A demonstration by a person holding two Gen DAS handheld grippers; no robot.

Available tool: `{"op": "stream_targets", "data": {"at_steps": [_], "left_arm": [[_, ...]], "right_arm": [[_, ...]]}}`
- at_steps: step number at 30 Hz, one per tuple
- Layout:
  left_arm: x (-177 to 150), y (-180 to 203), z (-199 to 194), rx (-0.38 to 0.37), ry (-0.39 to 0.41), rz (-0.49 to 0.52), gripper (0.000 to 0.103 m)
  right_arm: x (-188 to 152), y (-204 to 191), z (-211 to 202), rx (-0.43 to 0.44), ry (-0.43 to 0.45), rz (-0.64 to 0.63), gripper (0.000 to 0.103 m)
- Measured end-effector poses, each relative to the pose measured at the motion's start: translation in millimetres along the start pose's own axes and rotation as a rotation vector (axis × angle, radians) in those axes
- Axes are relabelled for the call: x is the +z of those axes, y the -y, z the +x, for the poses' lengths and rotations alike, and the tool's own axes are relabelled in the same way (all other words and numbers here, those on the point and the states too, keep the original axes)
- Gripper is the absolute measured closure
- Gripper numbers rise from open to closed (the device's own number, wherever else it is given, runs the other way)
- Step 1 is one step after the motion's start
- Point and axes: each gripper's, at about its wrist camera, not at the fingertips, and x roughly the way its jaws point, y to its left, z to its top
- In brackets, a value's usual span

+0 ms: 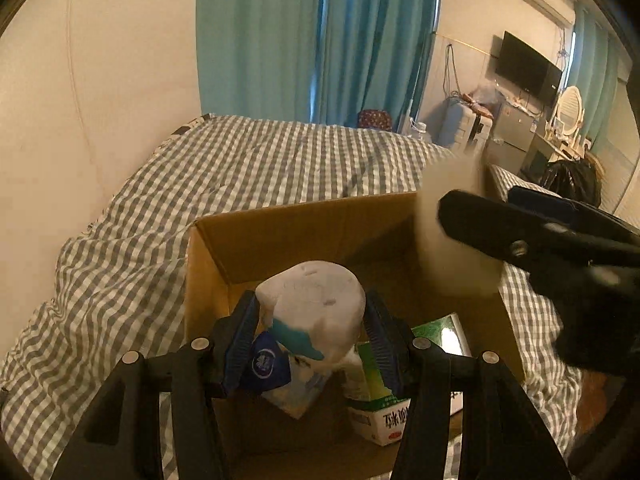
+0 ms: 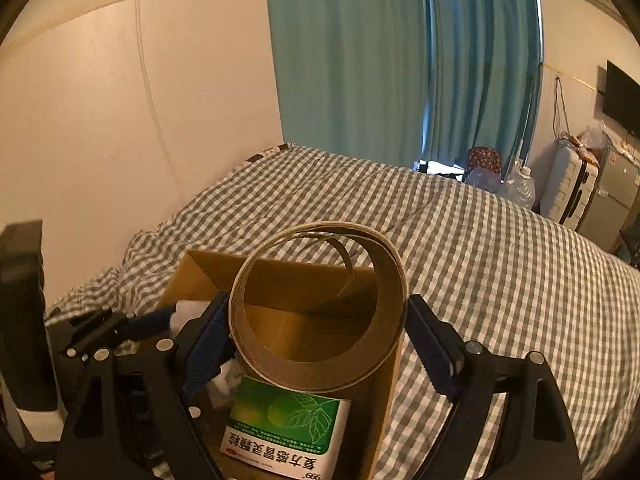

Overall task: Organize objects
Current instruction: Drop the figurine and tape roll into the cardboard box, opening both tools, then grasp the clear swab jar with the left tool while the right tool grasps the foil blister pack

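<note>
The green and white medicine box [image 2: 282, 432] is lying in the open cardboard box [image 1: 304, 232], and in the right wrist view its label is showing upside down: "999" beside a line of Chinese characters that seem to be reading 复方感冒灵颗粒, under a leaf drawing. In the left wrist view the same carton is showing only a few red-marked characters too cut off to read. The left tongs [image 1: 312, 328] are clenching a white plastic bottle [image 1: 316, 308] between their blue pads, its flat base facing the camera, with a teal patch and a dark blue round emblem whose writing is too small to make out; the bottle is hanging just over the cardboard box, above the medicine box and a pale packet [image 1: 298, 390] partly hidden behind it. The right tongs [image 2: 318, 332] are gripping a brown cardboard tape ring [image 2: 320, 308] by its outer rim, one pad on each side, holding it upright over the box's near corner, directly above the medicine box. Seen from the left wrist, that ring is appearing as a pale blurred cylinder at the box's right wall, half covered by the black tongs. The box is sitting on a grey-and-white checked bedspread [image 2: 480, 248]. Its bottom and lower contents are cut off by the tongs' frames in both views.
</note>
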Motion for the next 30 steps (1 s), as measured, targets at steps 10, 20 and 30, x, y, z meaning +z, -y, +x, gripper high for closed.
{"op": "stream_targets", "data": {"at_steps": [10,20,30], "left_arm": [[11,-3,-83,0.086,0.091,-0.047,0.013],[-28,17,-168,0.158,0.136,-0.092,0.011],[-109,45,-168,0.196,0.031,-0.137,0.011]], "right_arm": [[14,3,-80,-0.063,0.091,0.006,0.000],[-4,-4,-208,-0.081,0.170,-0.105,0.000],[-77,5,-230,-0.089,0.097,-0.189,0.000]]}}
